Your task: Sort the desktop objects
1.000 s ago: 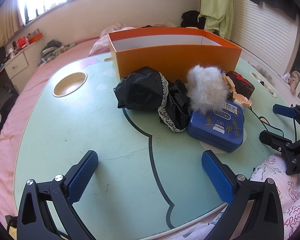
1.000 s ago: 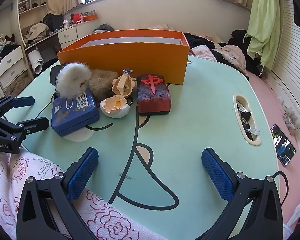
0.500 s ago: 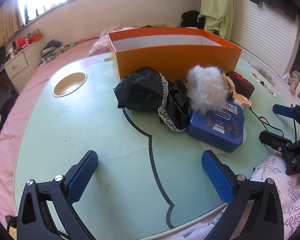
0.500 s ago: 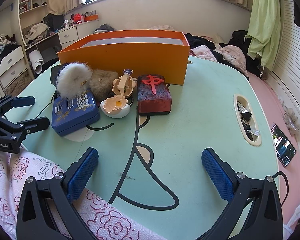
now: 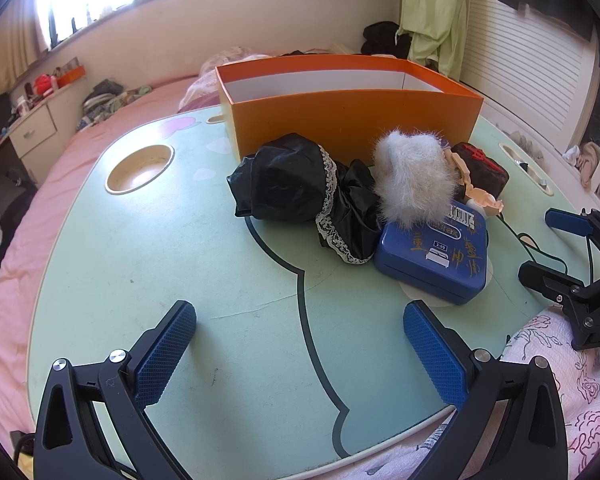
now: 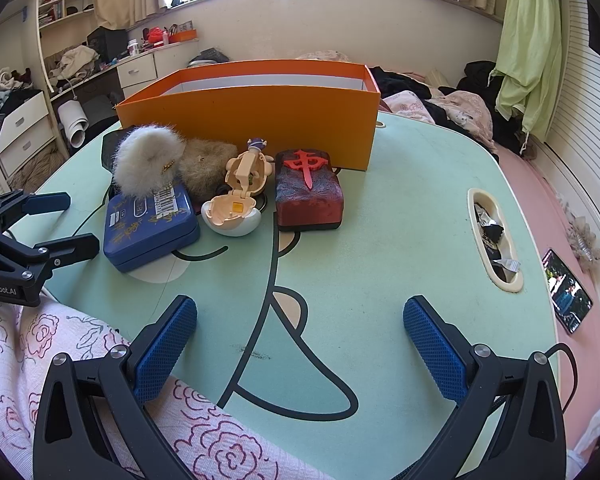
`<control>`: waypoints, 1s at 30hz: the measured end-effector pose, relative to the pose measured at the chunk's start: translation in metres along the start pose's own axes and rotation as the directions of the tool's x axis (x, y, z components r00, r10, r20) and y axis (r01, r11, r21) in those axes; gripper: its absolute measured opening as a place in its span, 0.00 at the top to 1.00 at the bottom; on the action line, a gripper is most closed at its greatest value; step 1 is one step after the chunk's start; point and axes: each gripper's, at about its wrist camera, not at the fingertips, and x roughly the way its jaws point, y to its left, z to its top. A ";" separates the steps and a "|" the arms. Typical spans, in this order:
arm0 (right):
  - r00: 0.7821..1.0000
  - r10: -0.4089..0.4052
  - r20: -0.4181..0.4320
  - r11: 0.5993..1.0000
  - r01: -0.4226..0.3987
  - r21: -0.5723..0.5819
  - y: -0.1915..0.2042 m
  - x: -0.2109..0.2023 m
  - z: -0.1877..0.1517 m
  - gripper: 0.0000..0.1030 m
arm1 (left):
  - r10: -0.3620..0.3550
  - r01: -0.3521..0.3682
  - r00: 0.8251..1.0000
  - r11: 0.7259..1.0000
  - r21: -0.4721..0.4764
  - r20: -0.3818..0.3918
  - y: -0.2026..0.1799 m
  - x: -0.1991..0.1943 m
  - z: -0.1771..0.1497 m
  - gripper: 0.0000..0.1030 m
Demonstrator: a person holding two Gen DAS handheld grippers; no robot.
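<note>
1. Left gripper (image 5: 300,344) low in the left wrist frame, jaws spread wide and gripping nothing, blue pads over bare mint-green table (image 5: 148,280).
2. Right gripper (image 6: 300,344) low in the right wrist frame, jaws likewise wide and empty, above the table's black cartoon outline; flowered pink cloth (image 6: 76,360) filling the lower left corner there.
3. Blue tin (image 5: 434,258) right of centre in the left wrist frame, lying flat on the table, gold lettering and a barcode sticker on its lid; at left of centre (image 6: 150,226) in the right wrist frame.
4. White fluffy ball (image 5: 414,176) resting on the tin's far edge.
5. Black lace-trimmed fabric (image 5: 300,196) bunched at centre of the left wrist frame, touching the tin's left side.
6. Cream hinged egg toy (image 6: 238,202) standing open just right of the tin in the right wrist frame, a brown furry piece (image 6: 206,166) behind it.
7. Dark red box (image 6: 308,192) with a raised red emblem at centre of the right wrist frame, just beside the egg toy.
8. Orange box (image 5: 348,108) open-topped in the upper centre, white inside, directly behind the whole cluster.
9. Round cup recess (image 5: 140,168) in the table at upper left of the left wrist frame; oval slot (image 6: 494,240) holding small dark scraps at right of the right wrist frame.
</note>
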 end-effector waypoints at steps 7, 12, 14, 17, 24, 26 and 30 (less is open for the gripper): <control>1.000 0.001 0.001 1.000 -0.001 -0.001 0.000 0.000 0.000 0.00 | 0.000 0.000 1.000 1.000 0.000 0.000 0.000 0.000 0.000 0.00; 1.000 0.002 0.001 1.000 -0.002 -0.002 0.000 0.000 0.000 0.00 | 0.000 0.000 1.000 1.000 0.000 0.000 0.000 -0.001 -0.001 0.00; 1.000 0.003 0.001 1.000 -0.003 -0.003 0.000 0.000 0.000 0.00 | 0.000 0.000 1.000 1.000 0.000 0.001 0.000 -0.001 -0.001 0.00; 1.000 0.003 0.001 1.000 -0.003 -0.003 0.000 0.000 0.000 0.00 | 0.000 0.000 1.000 1.000 0.000 0.001 0.000 -0.001 -0.001 0.00; 1.000 0.005 0.002 1.000 -0.005 -0.005 0.001 0.000 0.000 0.00 | 0.000 0.000 1.000 1.000 0.000 0.001 0.000 -0.001 -0.001 0.00; 1.000 0.005 0.002 1.000 -0.005 -0.005 0.001 0.000 0.000 0.00 | 0.000 0.000 1.000 1.000 0.000 0.001 0.001 -0.001 -0.002 0.00; 1.000 0.006 0.002 1.000 -0.006 -0.006 0.001 0.000 0.000 0.00 | 0.000 0.000 1.000 1.000 0.000 0.001 0.000 -0.001 -0.002 0.00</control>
